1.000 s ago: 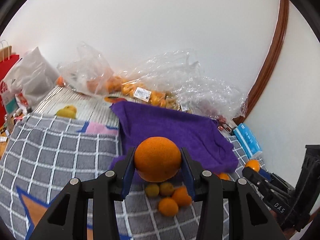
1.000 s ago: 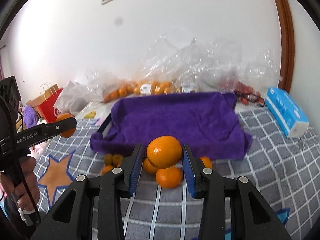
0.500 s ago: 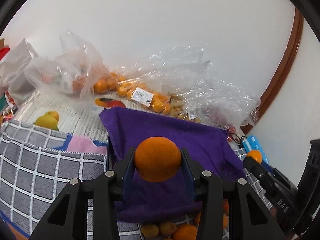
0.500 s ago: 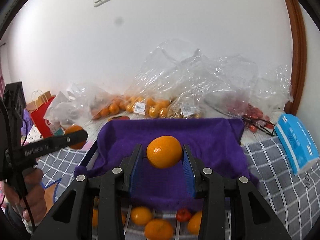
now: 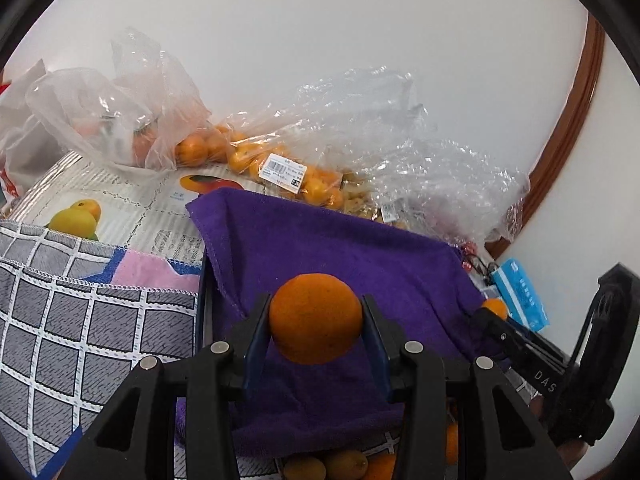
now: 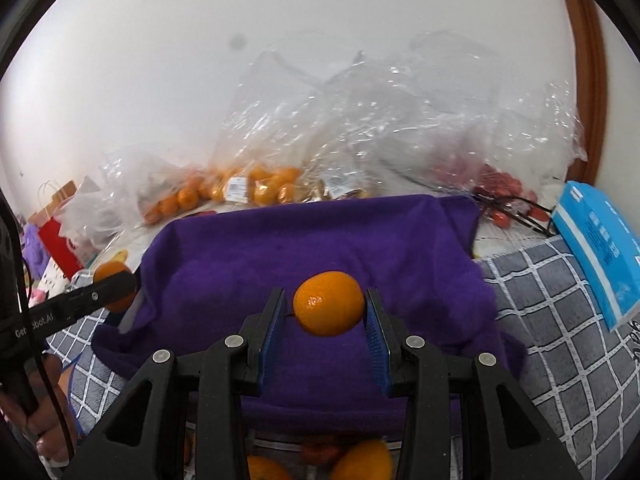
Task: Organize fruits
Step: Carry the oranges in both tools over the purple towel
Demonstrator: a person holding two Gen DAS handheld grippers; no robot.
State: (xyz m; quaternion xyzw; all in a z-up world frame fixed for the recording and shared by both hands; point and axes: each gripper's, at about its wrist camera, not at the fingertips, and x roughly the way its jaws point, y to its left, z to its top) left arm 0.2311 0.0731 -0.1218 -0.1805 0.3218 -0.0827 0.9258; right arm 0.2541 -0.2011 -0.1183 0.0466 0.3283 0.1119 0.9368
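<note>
My left gripper [image 5: 316, 320] is shut on a large orange [image 5: 315, 317] and holds it above the near left part of a tray lined with a purple towel [image 5: 360, 256]. My right gripper [image 6: 326, 312] holds a smaller orange [image 6: 329, 303] over the same purple towel [image 6: 320, 240]; a small gap shows by its left pad, so its grip looks loose. Several loose oranges and small fruits [image 6: 360, 460] lie on the checked cloth in front of the tray, also seen in the left wrist view [image 5: 344, 466]. Each gripper shows in the other's view, the right [image 5: 496, 312] and the left [image 6: 116, 284].
Clear plastic bags of oranges [image 5: 280, 164] and other fruit [image 6: 264, 188] lie against the white wall behind the tray. A blue tissue pack [image 6: 600, 248] sits to the right. A grey checked cloth [image 5: 80, 320] covers the surface. A red paper bag [image 6: 56, 236] stands at left.
Both grippers have risen and moved forward from the loose fruit on the cloth to over the purple towel, each carrying its orange.
</note>
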